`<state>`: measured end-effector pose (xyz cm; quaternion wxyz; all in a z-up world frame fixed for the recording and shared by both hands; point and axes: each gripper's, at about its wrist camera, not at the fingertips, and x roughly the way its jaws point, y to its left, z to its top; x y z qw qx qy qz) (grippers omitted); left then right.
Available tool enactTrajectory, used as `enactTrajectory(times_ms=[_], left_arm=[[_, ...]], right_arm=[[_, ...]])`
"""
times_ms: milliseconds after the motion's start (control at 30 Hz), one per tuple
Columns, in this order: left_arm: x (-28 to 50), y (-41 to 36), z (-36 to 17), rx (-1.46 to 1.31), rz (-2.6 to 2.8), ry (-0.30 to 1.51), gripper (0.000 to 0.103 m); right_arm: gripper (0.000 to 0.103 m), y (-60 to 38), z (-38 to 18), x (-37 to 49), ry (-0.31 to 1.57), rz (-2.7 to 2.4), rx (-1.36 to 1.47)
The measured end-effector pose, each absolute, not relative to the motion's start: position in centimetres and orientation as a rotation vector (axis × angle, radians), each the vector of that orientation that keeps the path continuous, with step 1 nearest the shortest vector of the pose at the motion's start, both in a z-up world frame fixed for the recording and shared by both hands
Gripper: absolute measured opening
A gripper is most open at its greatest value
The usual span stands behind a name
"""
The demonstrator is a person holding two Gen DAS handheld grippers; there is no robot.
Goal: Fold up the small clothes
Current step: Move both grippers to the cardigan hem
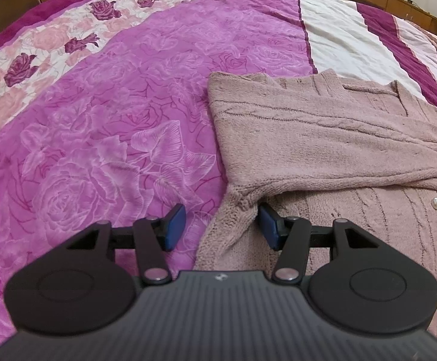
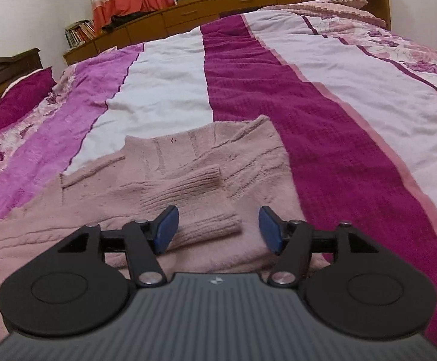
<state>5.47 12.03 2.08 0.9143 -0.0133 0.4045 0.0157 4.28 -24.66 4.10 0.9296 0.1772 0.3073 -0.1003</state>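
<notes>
A dusty-pink knitted cardigan (image 1: 323,138) with pearl buttons (image 1: 436,203) lies flat on the bed, one sleeve folded across its front. My left gripper (image 1: 222,227) is open low over the cardigan's left edge. The armpit fold sits between the blue pads, and neither pad pinches it. In the right wrist view the cardigan (image 2: 164,156) shows two ribbed cuffs laid across its body. My right gripper (image 2: 218,230) is open just above the nearer cuff (image 2: 212,227), which lies loose between the pads.
The bedspread (image 1: 113,120) is magenta with a rose print on the left and has white and dark magenta stripes (image 2: 308,120) on the right. Wooden cabinets (image 2: 218,6) run along the far side of the bed. A magenta pillow (image 2: 13,96) lies at the far left.
</notes>
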Motion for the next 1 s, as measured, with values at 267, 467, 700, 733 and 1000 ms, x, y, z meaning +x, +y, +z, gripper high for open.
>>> enactTrajectory(times_ms=[267,467,700,733,1000], left_arm=[[2.9,13.5,4.3,-0.105,0.0,0.859,0.056],[-0.4,13.5,4.8,-0.068,-0.02,0.908,0.056],[-3.6,13.9,3.5,-0.048,-0.068,1.049,0.056],[-4.0,13.9,3.4,-0.038,-0.071,1.059,0.056],[-5.1,13.9,3.1,-0.042,-0.099,1.087,0.056]], right_arm=[[0.082,-25.5,7.8,-2.2,0.659,-0.078,0.305],[0.083,-26.7,7.7,-7.2,0.746,-0.038,0.286],[0.086,-27.2,6.7,-11.9,0.815,-0.027,0.256],[0.086,-27.3,6.4,-12.3,0.828,-0.027,0.251],[0.086,-28.7,4.5,-14.8,0.958,0.03,0.337]])
